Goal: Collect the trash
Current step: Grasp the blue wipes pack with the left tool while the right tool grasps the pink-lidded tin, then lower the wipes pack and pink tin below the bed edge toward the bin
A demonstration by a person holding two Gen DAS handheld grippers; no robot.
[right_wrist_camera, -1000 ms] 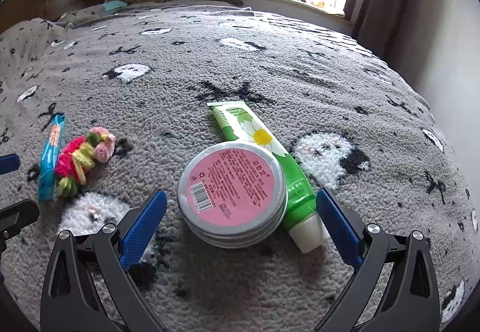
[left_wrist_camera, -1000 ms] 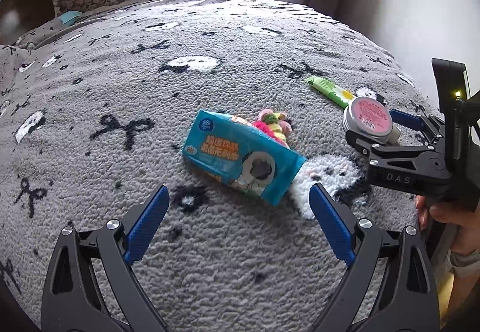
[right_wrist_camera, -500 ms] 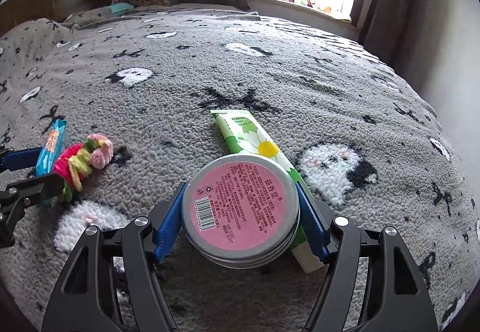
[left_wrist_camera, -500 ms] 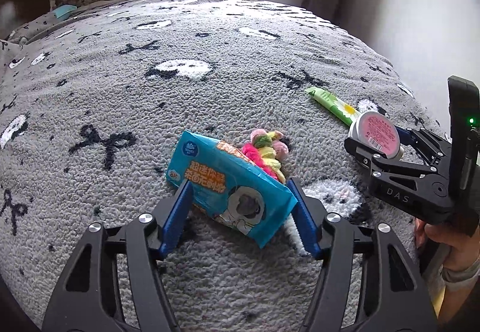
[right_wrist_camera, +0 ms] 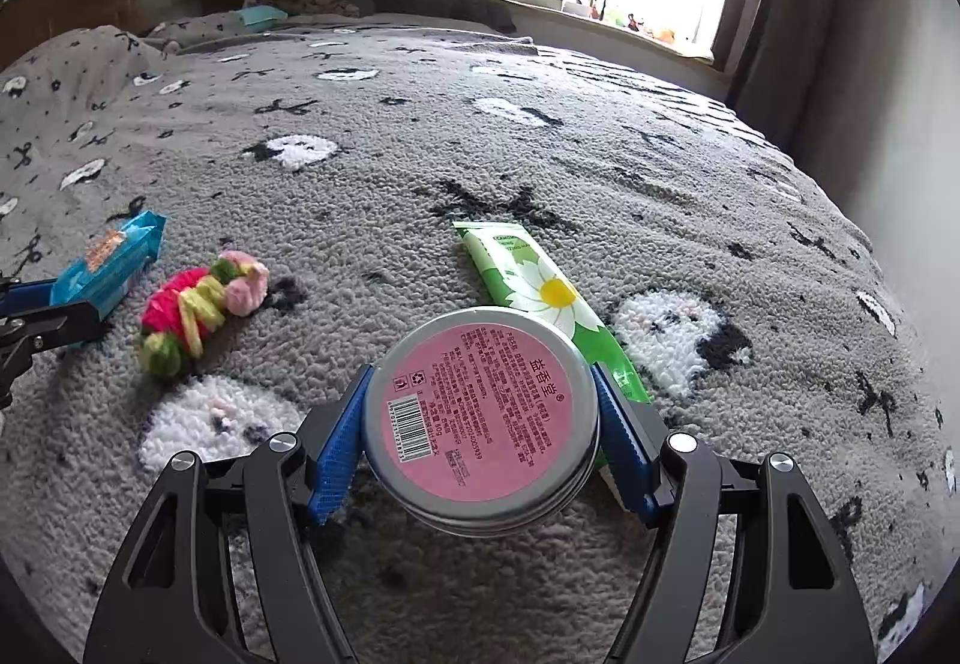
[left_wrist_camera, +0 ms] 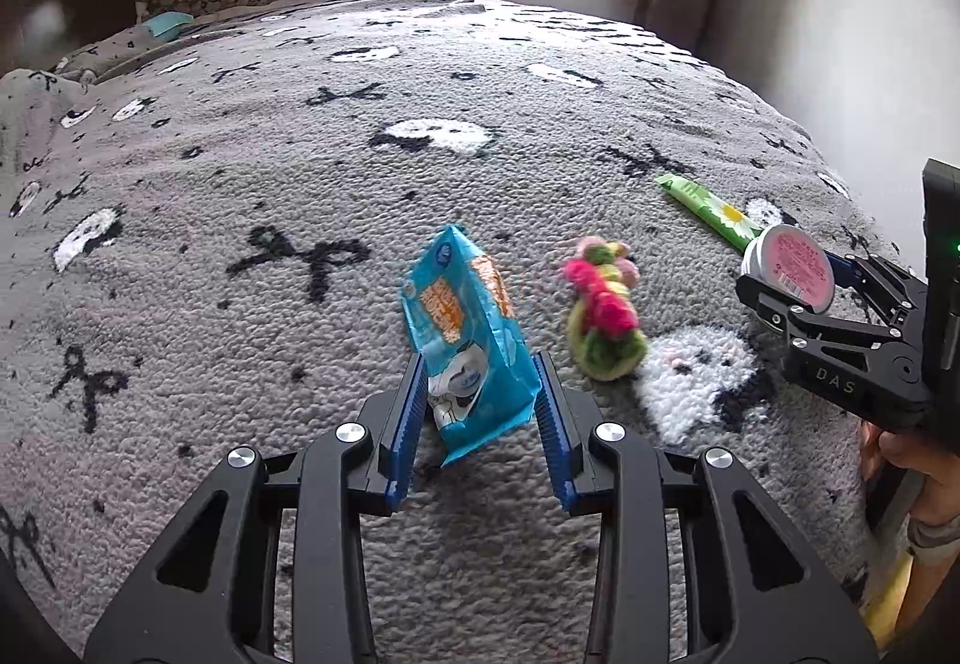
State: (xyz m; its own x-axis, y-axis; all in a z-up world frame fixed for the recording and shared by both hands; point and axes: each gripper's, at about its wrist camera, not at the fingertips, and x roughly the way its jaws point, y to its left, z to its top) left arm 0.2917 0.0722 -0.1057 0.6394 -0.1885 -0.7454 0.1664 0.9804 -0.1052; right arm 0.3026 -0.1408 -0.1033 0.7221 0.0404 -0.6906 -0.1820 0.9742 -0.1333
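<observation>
The left tool point(left_wrist_camera: 480, 412) pinches the near end of the blue packet point(left_wrist_camera: 465, 328), its long axis pointing away over the bed point(left_wrist_camera: 240, 153). The right tool point(right_wrist_camera: 480, 436) clamps the round tin point(right_wrist_camera: 483, 415) across its width, beside the green tube point(right_wrist_camera: 540, 292); the hair tie point(left_wrist_camera: 603, 316) lies between them, nearer the left.

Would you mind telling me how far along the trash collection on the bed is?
Nothing looks binned yet; no bin shows. In hand: the left claw grips the blue wipes pack, the right claw the pink-labelled tin. Left on the grey blanket: the green tube and the colourful scrunchie.
</observation>
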